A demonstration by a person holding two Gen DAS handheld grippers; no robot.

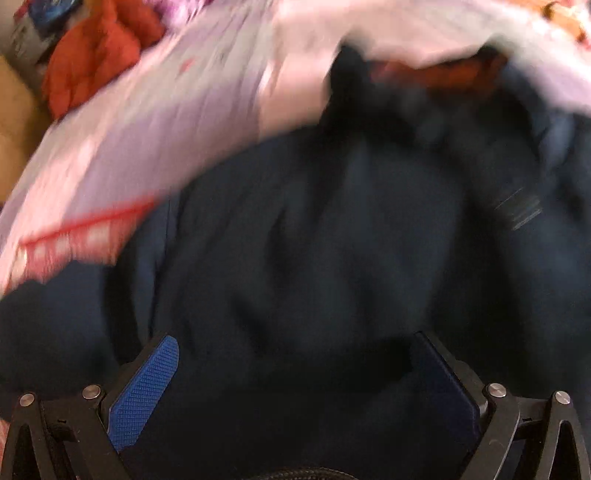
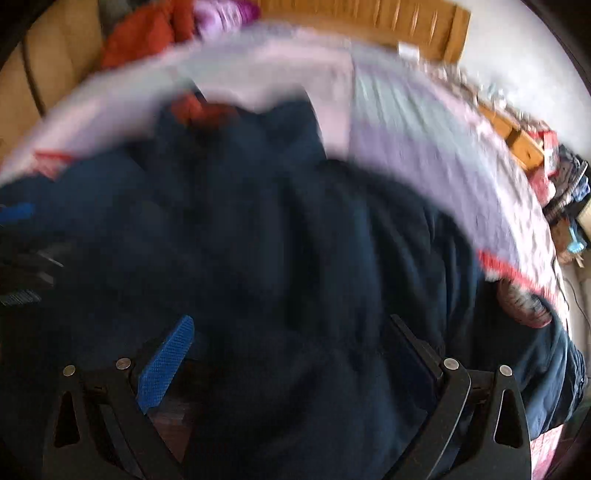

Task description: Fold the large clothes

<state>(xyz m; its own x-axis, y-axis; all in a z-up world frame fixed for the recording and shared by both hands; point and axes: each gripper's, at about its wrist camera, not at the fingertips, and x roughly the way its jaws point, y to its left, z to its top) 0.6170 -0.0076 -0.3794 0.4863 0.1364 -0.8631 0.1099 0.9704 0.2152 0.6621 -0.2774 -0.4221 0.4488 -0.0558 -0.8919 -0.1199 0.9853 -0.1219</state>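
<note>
Both views motion-blurred; fine detail unreliable.

Surface: a bed with a pale lilac bedsheet (image 2: 424, 155), patterned, with a red-and-white band (image 1: 85, 232) running near the garment's left side and another stretch of red band toward the bed's right edge. A wooden headboard (image 2: 369, 22) runs along the far end of the bed. Light floor shows past the right edge of the bed, with a wooden unit (image 2: 524, 144) and mixed clutter along it, too small to identify.

Other items: an orange-red padded garment (image 1: 92, 55) lies bunched at the far left corner of the bed, with a purple cloth (image 2: 225, 13) just beside it. A tan upholstered surface (image 2: 55, 55) borders the bed's left side.

Task item: a large dark navy garment (image 1: 314, 240) is spread over the near half of the bed, rumpled, with broad folds running lengthwise. At its far end an orange lining (image 2: 195, 107) shows at what looks like the collar opening. Its right portion reaches the right edge of the bed.

Left hand-held gripper (image 1: 295, 387): jaws spread wide over the navy fabric; whether fabric is caught between the pads, cannot tell. Right hand-held gripper (image 2: 295, 369): jaws likewise wide apart above the garment's near edge, nothing visibly pinched.
</note>
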